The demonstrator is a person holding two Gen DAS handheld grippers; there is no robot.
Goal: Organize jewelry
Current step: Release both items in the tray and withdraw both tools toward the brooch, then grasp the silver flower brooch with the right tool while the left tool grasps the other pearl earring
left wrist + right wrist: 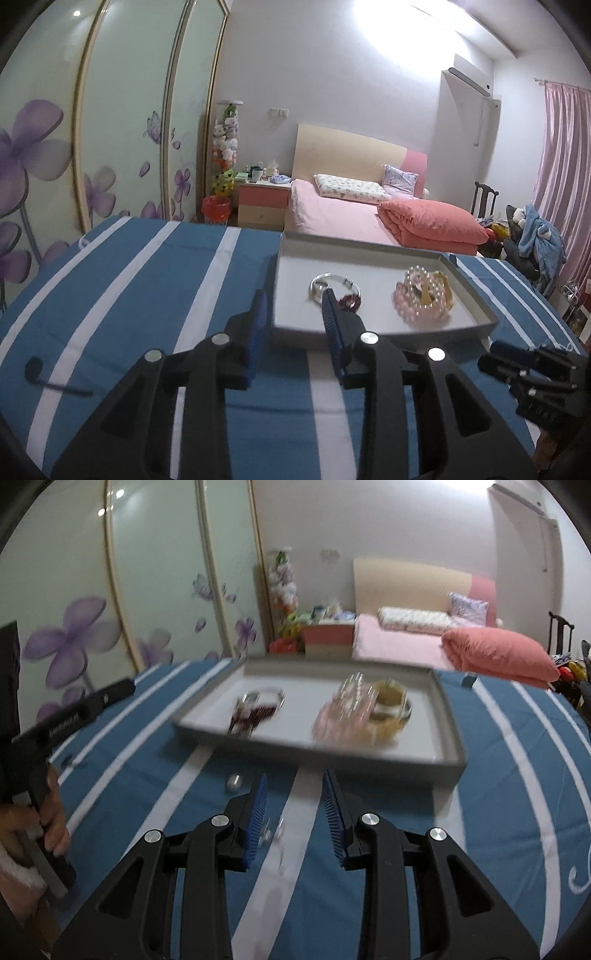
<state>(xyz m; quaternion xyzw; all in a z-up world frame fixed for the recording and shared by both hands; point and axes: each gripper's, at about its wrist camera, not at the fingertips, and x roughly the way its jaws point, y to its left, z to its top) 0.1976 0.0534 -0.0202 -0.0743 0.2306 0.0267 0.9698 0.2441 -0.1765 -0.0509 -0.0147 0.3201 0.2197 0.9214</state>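
A shallow grey tray [362,246] lies on the blue striped cloth. In it are a silver bangle [320,282], a dark red bead bracelet [351,302], a pink bead bracelet [408,301], a pearl bracelet [424,277] and a yellow bangle [445,291]. My left gripper [294,306] hangs open over the tray's near left corner, with nothing between its blue pads. My right gripper [294,782] stands open above the cloth, just short of the tray [295,753]. A small clear piece [272,832], blurred, lies on the cloth below its fingers, and a silvery bead [234,782] sits left of them.
A dark pin-like thing [55,380] lies on the cloth at the left. In the right wrist view a hand [51,812] holds the left gripper's handle. Behind the table stand a wardrobe with flower doors [110,147], a pink bed [351,218] and a nightstand [262,203].
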